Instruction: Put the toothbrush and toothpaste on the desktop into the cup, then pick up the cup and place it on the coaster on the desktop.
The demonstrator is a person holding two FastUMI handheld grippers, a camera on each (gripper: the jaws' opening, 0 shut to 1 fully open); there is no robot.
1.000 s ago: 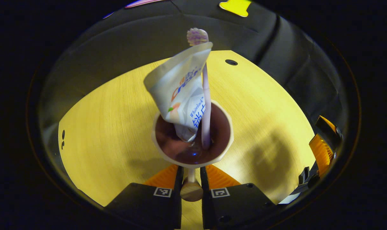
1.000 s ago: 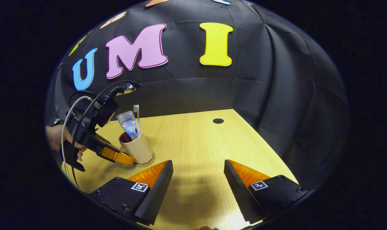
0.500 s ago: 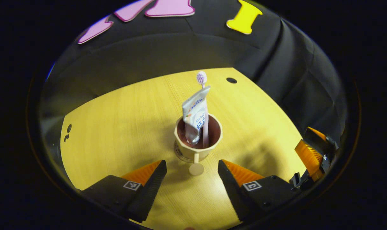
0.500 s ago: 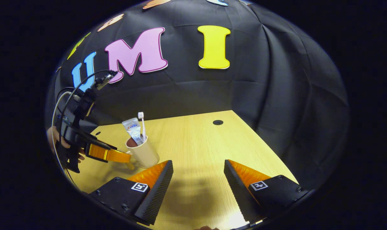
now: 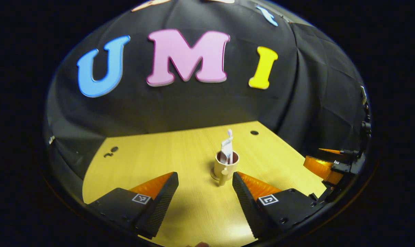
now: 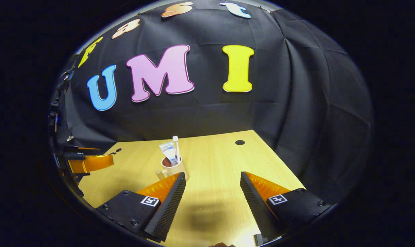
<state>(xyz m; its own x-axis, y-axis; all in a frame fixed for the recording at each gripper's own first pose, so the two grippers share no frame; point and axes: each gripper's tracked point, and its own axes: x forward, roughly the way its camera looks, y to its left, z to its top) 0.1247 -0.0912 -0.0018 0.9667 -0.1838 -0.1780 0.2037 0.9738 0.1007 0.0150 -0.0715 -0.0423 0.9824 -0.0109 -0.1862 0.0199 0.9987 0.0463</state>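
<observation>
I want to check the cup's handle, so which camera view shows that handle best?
The left gripper view: the cup stands in the open between its fingers, its handle facing the camera. In the right gripper view the handle pokes out at the cup's left, and that gripper's own finger covers the cup's base.

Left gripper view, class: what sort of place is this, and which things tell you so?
Probably a staged recording booth, not a real bathroom: a black cloth wall backs a bare wooden desktop, where a cup holding toothpaste and a toothbrush stands between two open claws.
</observation>
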